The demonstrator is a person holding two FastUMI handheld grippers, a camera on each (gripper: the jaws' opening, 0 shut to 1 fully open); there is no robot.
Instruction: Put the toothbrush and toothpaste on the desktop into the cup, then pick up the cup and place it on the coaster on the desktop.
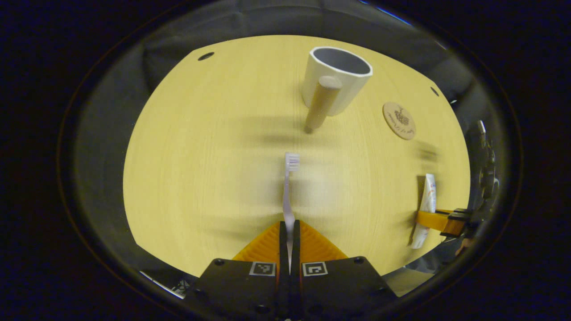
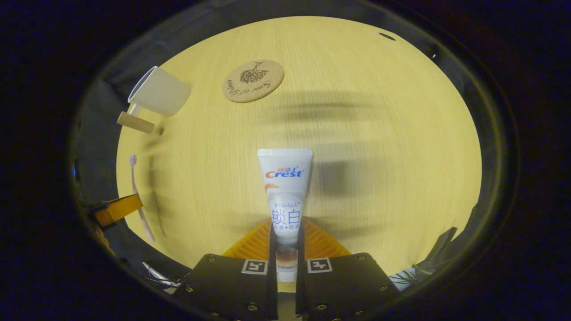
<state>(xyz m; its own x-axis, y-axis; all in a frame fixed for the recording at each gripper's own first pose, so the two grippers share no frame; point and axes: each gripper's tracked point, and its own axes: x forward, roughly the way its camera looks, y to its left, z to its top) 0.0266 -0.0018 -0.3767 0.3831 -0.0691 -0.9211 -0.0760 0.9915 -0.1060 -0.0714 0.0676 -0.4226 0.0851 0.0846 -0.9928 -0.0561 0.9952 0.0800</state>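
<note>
My left gripper (image 1: 290, 226) is shut on the handle of a pale toothbrush (image 1: 288, 187), whose bristle head points ahead toward the cup. The white cup (image 1: 339, 76) stands upright at the far side of the table, its wooden handle (image 1: 322, 104) facing me. Right of the cup lies a round cork coaster (image 1: 399, 120). My right gripper (image 2: 286, 225) is shut on the lower end of a white toothpaste tube (image 2: 285, 178), held above the tabletop with its shadow beside it. In the right gripper view the cup (image 2: 160, 93) and coaster (image 2: 253, 81) lie ahead to the left.
The pale wooden table (image 1: 200, 156) has a dark wall behind and small dark holes near its far corners (image 1: 206, 56). The right gripper (image 1: 439, 220) with the toothpaste (image 1: 428, 196) hangs at the table's right edge. The left gripper (image 2: 118, 208) and toothbrush (image 2: 136, 187) show far left.
</note>
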